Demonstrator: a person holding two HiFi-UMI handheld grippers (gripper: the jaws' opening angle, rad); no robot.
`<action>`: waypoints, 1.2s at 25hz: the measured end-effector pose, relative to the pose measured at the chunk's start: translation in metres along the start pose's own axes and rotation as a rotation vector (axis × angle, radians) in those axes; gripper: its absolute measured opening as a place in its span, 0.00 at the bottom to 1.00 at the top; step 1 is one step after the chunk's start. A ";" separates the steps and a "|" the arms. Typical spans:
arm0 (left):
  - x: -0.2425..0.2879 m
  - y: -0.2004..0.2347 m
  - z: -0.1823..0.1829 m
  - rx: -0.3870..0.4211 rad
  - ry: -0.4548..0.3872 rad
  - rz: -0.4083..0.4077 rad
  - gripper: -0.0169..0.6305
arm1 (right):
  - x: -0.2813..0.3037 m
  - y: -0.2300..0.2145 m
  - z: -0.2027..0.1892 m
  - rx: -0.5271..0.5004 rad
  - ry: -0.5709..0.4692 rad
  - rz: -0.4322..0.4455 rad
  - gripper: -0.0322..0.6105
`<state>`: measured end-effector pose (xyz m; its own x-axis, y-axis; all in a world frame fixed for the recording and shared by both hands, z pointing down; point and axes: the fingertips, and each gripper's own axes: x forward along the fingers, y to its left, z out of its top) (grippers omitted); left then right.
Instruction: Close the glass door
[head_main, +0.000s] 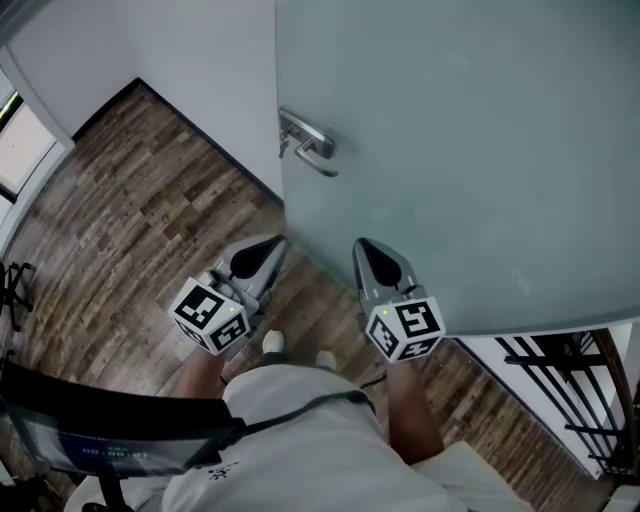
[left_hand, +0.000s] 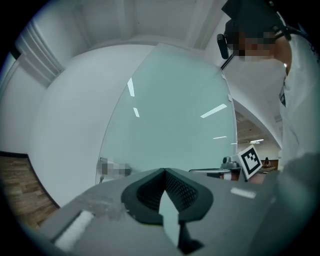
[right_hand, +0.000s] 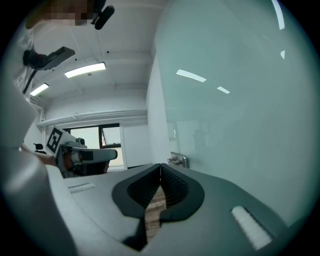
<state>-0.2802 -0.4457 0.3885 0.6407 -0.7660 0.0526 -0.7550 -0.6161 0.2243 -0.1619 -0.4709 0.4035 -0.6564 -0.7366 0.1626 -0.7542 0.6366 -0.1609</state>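
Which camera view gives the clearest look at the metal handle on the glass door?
The head view: the handle shows whole there, a silver lever near the edge of the glass door. The right gripper view shows it only small and distant against the door. The left gripper view does not show it clearly.

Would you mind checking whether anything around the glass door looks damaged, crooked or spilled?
Nothing stands out. The glass door shows no cracks, its handle looks intact, and the wooden floor shows no spill. The left gripper and right gripper are both shut and empty in front of the door.
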 end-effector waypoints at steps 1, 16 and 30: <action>0.001 0.009 0.001 0.001 0.002 -0.013 0.03 | 0.009 -0.001 0.001 -0.014 0.005 -0.013 0.06; 0.004 0.037 -0.008 -0.020 0.021 -0.146 0.03 | 0.044 -0.005 -0.004 -0.122 0.025 -0.135 0.06; 0.034 0.052 -0.003 -0.014 0.023 -0.085 0.03 | 0.098 -0.037 -0.009 -0.307 0.121 -0.094 0.07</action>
<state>-0.2976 -0.5029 0.4047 0.7055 -0.7066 0.0550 -0.6960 -0.6761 0.2420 -0.1983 -0.5648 0.4340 -0.5667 -0.7748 0.2803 -0.7690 0.6195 0.1575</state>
